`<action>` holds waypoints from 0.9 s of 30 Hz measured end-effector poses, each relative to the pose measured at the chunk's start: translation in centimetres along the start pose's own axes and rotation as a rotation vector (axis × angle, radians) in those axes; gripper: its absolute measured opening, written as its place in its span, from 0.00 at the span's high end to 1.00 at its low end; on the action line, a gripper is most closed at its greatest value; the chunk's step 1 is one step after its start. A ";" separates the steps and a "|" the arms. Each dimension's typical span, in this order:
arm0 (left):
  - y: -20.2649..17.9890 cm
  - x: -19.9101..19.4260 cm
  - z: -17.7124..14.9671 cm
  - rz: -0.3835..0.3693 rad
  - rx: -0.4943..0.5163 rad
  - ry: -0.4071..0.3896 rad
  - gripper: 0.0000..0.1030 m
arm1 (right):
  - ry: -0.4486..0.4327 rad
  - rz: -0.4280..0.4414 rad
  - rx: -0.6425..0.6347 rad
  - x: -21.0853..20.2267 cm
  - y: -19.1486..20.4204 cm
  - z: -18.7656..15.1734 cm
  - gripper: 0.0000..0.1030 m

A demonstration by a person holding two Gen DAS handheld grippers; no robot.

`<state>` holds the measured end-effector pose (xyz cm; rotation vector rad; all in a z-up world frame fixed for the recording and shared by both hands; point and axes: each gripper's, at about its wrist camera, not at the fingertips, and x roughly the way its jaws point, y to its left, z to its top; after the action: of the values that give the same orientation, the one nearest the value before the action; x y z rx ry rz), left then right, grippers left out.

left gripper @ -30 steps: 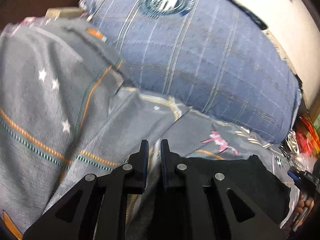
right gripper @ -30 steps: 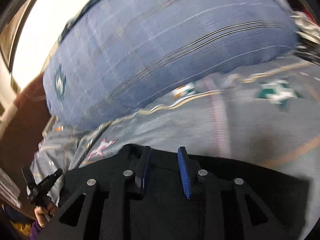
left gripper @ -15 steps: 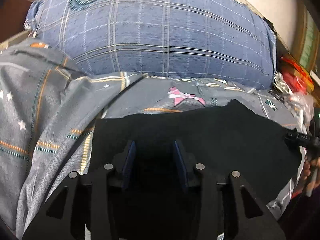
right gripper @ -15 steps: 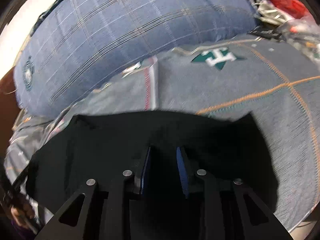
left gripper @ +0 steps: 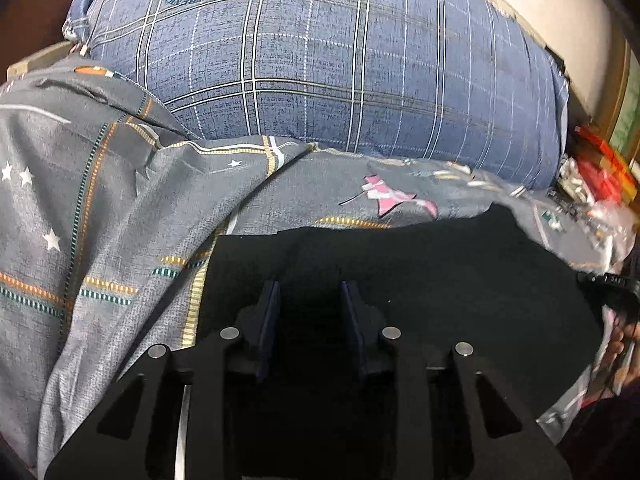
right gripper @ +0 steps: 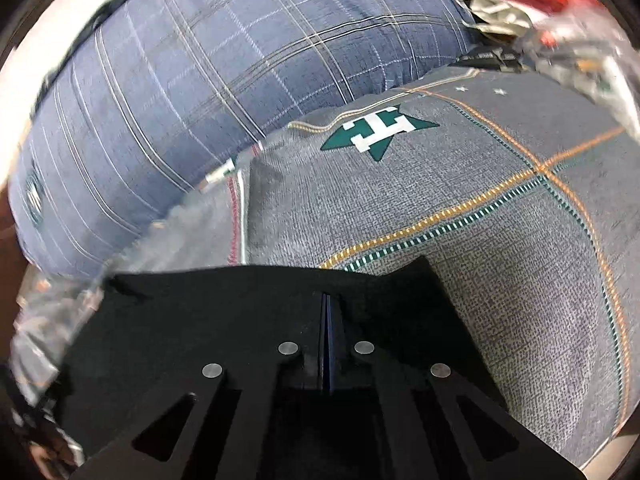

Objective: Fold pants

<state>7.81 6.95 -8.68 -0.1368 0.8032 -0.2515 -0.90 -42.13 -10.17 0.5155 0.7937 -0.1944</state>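
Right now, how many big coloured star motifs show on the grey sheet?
2. A pink star just beyond the black pants in the left wrist view; a green star with a white H near the pillow in the right. The pants may hide more.

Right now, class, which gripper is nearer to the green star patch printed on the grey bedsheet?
Right. The right gripper, shut over the black pants, faces the green star patch just ahead. The left gripper, open over the pants' other end, shows no such patch nearby.
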 end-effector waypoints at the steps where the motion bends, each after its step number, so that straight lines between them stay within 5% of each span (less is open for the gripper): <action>1: 0.0 -0.3 0.0 -0.015 -0.010 -0.009 0.70 | -0.021 0.045 0.058 -1.0 -1.0 0.1 0.96; 3: -0.1 -1.0 0.1 -0.051 -0.020 -0.038 0.67 | -0.078 0.078 0.119 -2.6 -2.3 0.2 0.94; 6: -0.8 -2.2 0.2 -0.102 -0.009 -0.088 0.55 | -0.177 0.101 0.207 -5.8 -4.6 -0.2 0.65; 9: -1.9 -3.3 0.2 -0.152 0.035 -0.134 0.48 | -0.236 0.171 0.301 -8.4 -7.1 -1.6 0.63; 16: -5.2 -4.0 -0.9 -0.242 0.174 -0.106 0.42 | -0.108 0.226 0.377 -8.1 -8.6 -3.6 0.62; 21: -7.9 -3.9 -2.4 -0.252 0.278 -0.071 0.39 | -0.123 0.311 0.328 -8.0 -6.4 -3.9 0.62; 27: -9.0 -1.5 -3.6 -0.152 0.339 0.042 0.34 | -0.006 0.157 0.250 -5.3 -3.9 -4.5 0.63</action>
<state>2.63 -1.35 -8.20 0.1275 0.7818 -0.5311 -8.78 -43.34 -10.39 0.8097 0.7230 -0.1506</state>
